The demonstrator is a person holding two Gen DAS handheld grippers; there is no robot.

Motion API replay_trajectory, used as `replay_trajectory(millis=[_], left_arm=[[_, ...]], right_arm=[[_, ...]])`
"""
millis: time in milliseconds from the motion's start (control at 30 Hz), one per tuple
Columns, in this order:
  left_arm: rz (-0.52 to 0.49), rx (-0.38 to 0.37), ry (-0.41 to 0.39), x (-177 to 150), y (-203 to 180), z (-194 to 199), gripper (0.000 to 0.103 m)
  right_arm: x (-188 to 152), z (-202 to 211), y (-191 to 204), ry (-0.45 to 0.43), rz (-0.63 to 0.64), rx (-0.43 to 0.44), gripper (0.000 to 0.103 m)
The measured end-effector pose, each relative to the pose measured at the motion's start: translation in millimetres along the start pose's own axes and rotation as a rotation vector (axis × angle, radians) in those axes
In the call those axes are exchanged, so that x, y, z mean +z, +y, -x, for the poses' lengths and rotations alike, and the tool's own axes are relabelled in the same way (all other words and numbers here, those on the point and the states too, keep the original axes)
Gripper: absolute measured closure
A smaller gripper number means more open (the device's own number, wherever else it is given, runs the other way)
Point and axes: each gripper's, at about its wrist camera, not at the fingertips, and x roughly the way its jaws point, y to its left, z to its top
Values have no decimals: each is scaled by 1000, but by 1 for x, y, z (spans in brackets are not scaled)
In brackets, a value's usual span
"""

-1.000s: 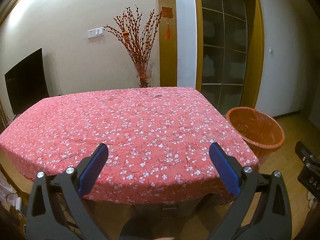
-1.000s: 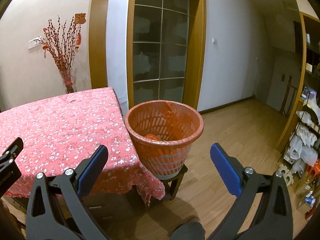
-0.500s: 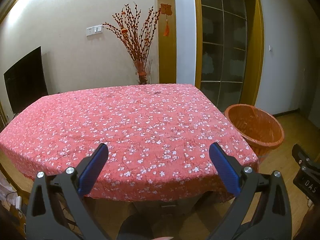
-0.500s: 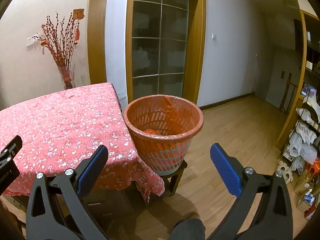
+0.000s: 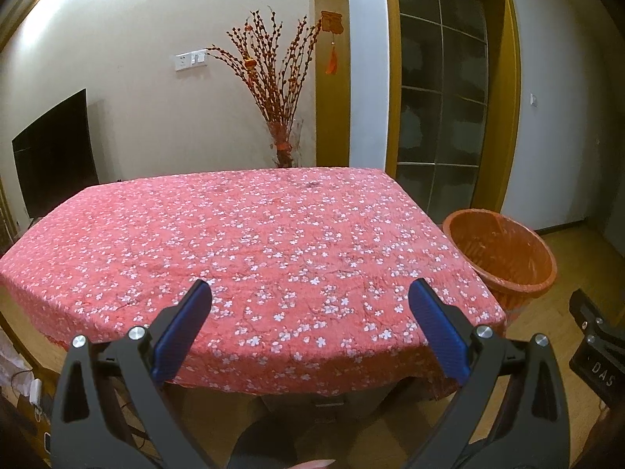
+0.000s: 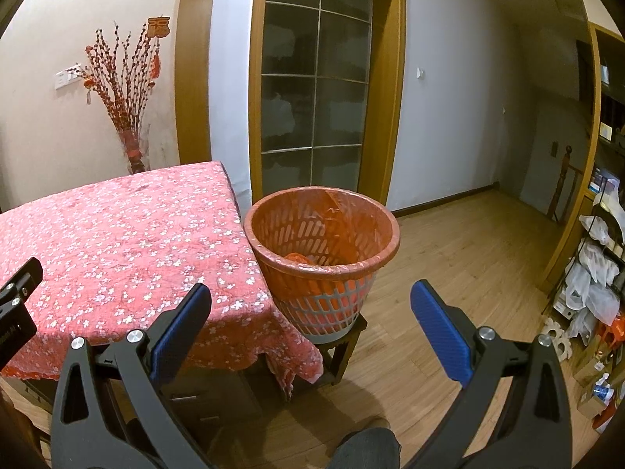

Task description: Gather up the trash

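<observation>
left gripper [image 5: 310, 305]: jaws spread wide, nothing between the blue pads; held above the near edge of the table and aimed across it, which looks like a way to survey the whole top.
right gripper [image 6: 310, 305]: jaws likewise wide apart and holding nothing; aimed at the basket, likely because that is where trash gets dropped.
table [image 5: 117, 242]: covered by a red cloth with small white blossoms; no loose trash shows anywhere on the cloth in either view.
basket [image 6: 365, 289]: orange slotted waste basket lined with a thin bag, at 12 o'clock in the right wrist view and at 3 o'clock in the left one [image 5: 504, 262]; it stands on a low dark stool [image 6: 343, 336] just beside the table corner, apparently raised so its rim sits near the tabletop.
trash [image 6: 297, 260]: something orange lies at the bottom of the basket; what it is cannot be told.
branches [image 5: 277, 78]: red decorative stems in a vase at 12 o'clock behind the table, against the wall.
progress: judging by the bare cloth and empty jaws, the collecting seems finished or nearly so.
next: if anything is left, it lies outside these views.
</observation>
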Motion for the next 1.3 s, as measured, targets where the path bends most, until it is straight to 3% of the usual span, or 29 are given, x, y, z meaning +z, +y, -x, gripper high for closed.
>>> replay_trajectory(millis=[1300], left_arm=[[4, 2, -7, 2, 0, 2, 4]], right_arm=[[1, -1, 2, -1, 5, 2, 2]])
